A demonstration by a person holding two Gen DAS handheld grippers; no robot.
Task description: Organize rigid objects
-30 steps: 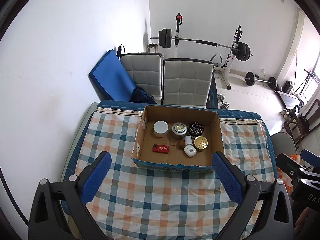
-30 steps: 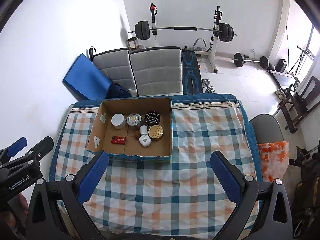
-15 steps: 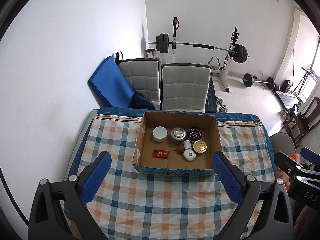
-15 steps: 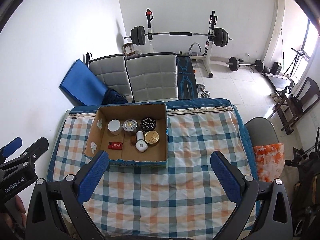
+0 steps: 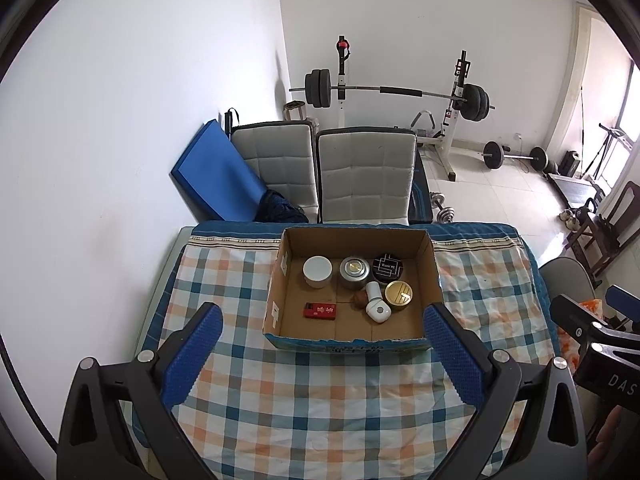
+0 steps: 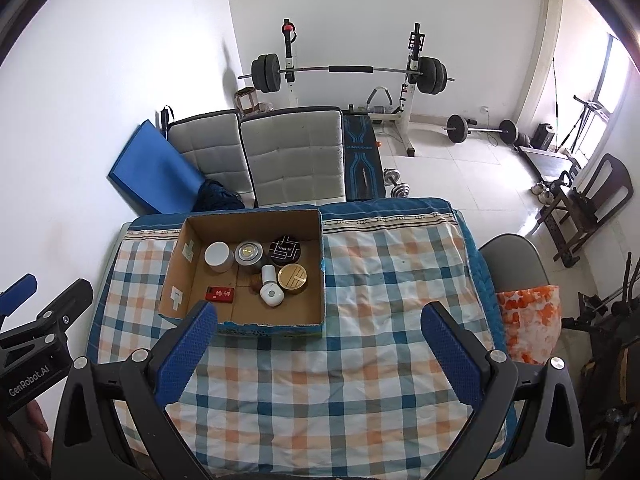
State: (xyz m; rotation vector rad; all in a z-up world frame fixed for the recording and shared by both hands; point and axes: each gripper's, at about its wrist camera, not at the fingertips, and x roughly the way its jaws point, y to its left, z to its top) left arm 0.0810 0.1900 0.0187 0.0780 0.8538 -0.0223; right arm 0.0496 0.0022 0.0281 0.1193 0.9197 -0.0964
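Note:
An open cardboard box (image 5: 434, 264) (image 6: 322, 264) sits on the checkered tablecloth at the table's far side. It holds a white jar (image 5: 317, 271), a silver tin (image 5: 354, 273), a black tin (image 5: 387, 267), a gold tin (image 5: 398, 294), a white bottle lying down (image 5: 376, 307) and a small red box (image 5: 319, 311). My left gripper (image 5: 322, 354) is open and empty, high above the near table. My right gripper (image 6: 319, 354) is open and empty, to the right of the box.
The checkered tablecloth (image 5: 312, 400) (image 6: 360, 380) covers the table. Two grey chairs (image 5: 366, 176) and a blue mat (image 5: 216, 176) stand behind it. A barbell rack (image 6: 348, 72) is at the back wall. A grey chair with an orange bag (image 6: 528, 320) is at the right.
Both grippers have risen and pulled back from the table, so the box looks smaller and lower. Both stay open and empty.

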